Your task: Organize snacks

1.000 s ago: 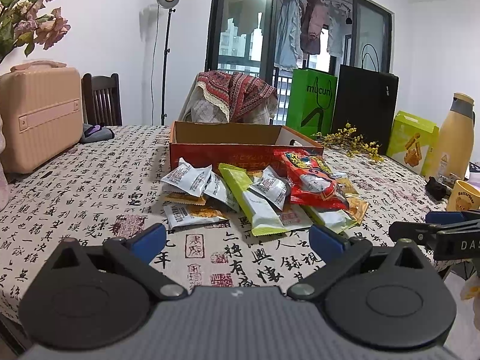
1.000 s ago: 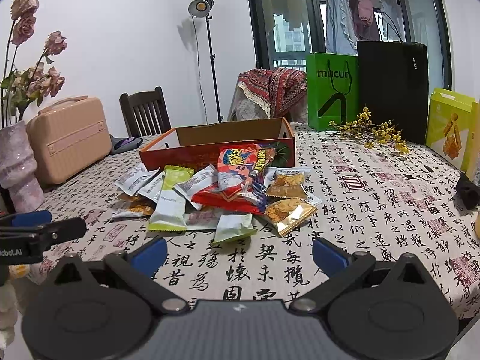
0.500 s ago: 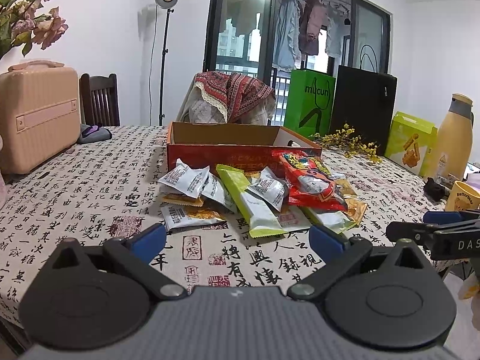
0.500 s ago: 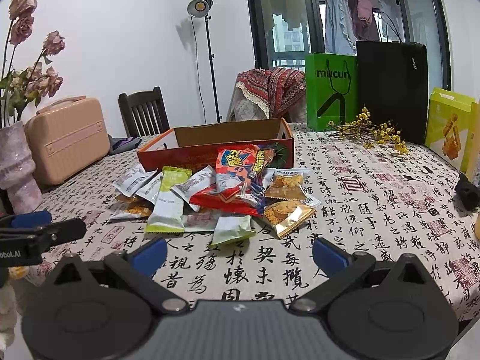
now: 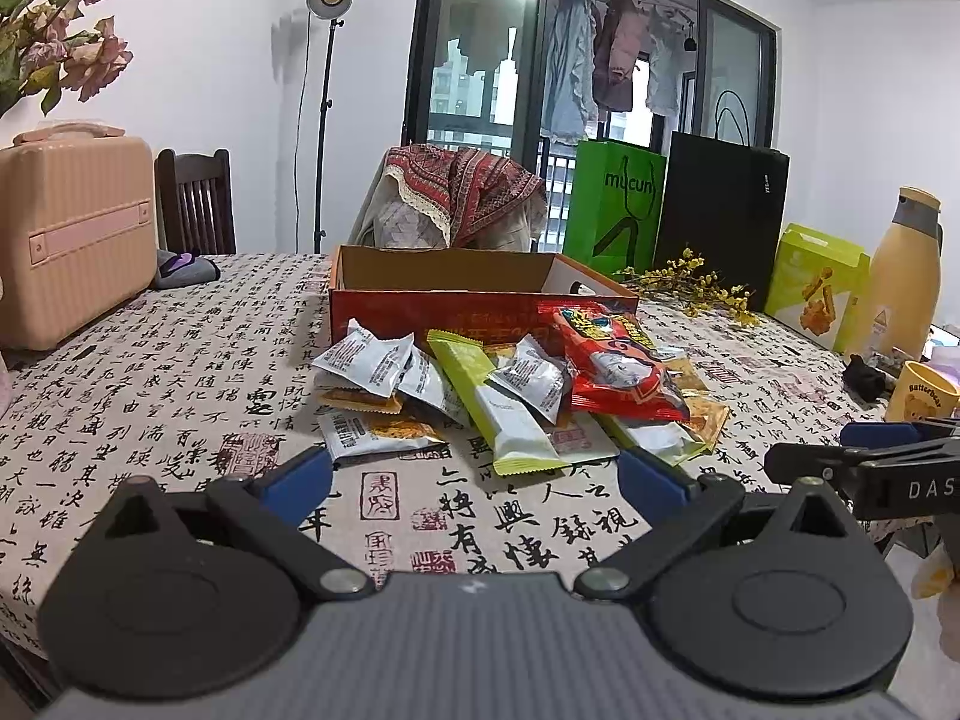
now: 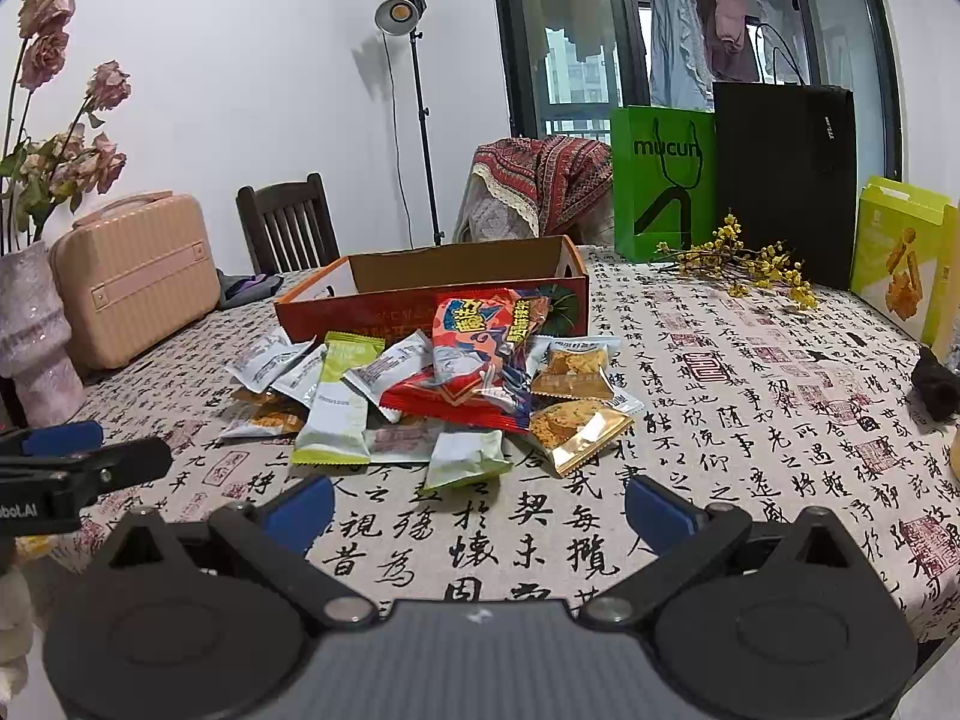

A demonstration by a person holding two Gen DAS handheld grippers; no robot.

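Observation:
A heap of snack packets (image 5: 510, 396) (image 6: 444, 396) lies on the patterned tablecloth in front of a red cardboard box (image 5: 480, 300) (image 6: 432, 288) with an open top. A big red bag (image 5: 612, 366) (image 6: 480, 360) leans on the heap, a long green packet (image 5: 498, 414) (image 6: 339, 402) beside it. My left gripper (image 5: 474, 474) hovers open near the table's front edge, short of the heap, holding nothing. My right gripper (image 6: 477, 507) is open too, also short of the packets. Each gripper shows at the edge of the other's view.
A pink case (image 5: 72, 240) (image 6: 138, 276) and a flower vase (image 6: 36, 336) stand at the left. Green and black paper bags (image 6: 666, 180), yellow sprigs (image 6: 744, 264), a lime box (image 5: 816, 288), a yellow bottle (image 5: 906, 276) and a mug (image 5: 918, 390) sit at the right.
Both views have shifted slightly; the heap sits a little nearer in each. Nothing was picked up and the fingers stayed apart.

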